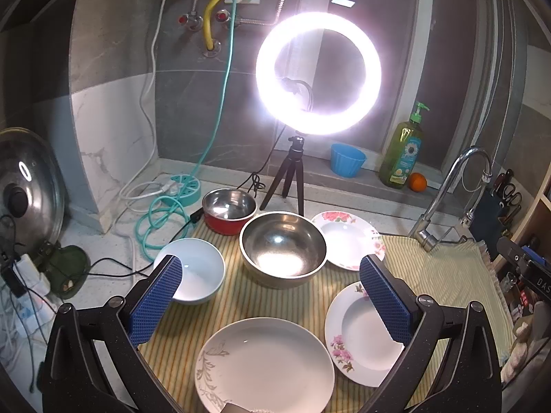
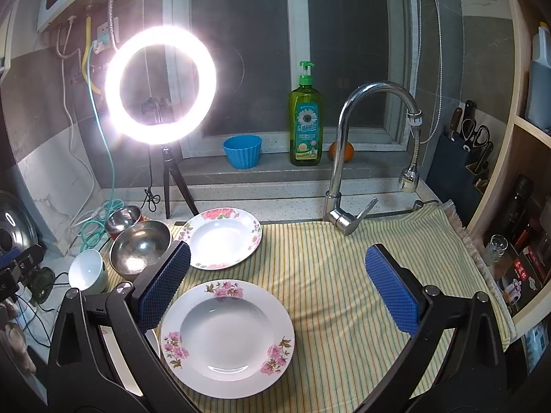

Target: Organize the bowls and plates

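On the striped cloth (image 1: 440, 275) lie a large white plate with a leaf pattern (image 1: 265, 364), a near pink-flower plate (image 1: 361, 340) (image 2: 227, 337), a far pink-flower plate (image 1: 351, 237) (image 2: 222, 237), a big steel bowl (image 1: 283, 247) (image 2: 140, 249), a white bowl (image 1: 193, 270) (image 2: 86, 271) and a small red-sided steel bowl (image 1: 229, 210) (image 2: 123, 218). My left gripper (image 1: 270, 296) is open and empty above the leaf plate. My right gripper (image 2: 277, 285) is open and empty above the near flower plate.
A lit ring light on a tripod (image 1: 318, 72) (image 2: 160, 84) stands behind the bowls. A tap (image 2: 344, 158), a green soap bottle (image 2: 305, 120), a blue cup (image 2: 242, 151) and an orange (image 1: 417, 182) are at the back. Cables (image 1: 162, 213) and a pot lid (image 1: 24, 186) lie left.
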Tool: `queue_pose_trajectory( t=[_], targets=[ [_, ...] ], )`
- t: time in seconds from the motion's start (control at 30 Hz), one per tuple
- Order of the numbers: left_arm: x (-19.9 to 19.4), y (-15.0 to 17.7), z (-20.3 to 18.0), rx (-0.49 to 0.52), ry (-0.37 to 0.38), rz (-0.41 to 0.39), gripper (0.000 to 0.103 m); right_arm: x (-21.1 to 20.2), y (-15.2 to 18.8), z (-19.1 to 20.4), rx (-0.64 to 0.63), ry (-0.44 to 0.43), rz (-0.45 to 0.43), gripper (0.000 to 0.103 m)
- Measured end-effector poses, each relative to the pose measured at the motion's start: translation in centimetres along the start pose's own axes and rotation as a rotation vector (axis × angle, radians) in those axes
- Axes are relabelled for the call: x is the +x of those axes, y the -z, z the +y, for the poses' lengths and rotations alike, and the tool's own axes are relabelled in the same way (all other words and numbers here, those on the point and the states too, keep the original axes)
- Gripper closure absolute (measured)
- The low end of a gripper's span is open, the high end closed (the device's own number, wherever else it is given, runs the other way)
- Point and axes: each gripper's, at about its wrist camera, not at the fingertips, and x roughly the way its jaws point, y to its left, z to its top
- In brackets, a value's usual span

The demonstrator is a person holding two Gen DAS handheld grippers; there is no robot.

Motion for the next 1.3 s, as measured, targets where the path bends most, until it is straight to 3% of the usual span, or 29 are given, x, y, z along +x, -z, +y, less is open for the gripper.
queue_pose_trajectory(
  t=[1.3],
  targets=[
    [1.0,0.0,-0.5,0.000,0.014,0.019,0.001,0.7,0.3,-0.1,-0.004,0.005,0.012,0.000]
  ],
)
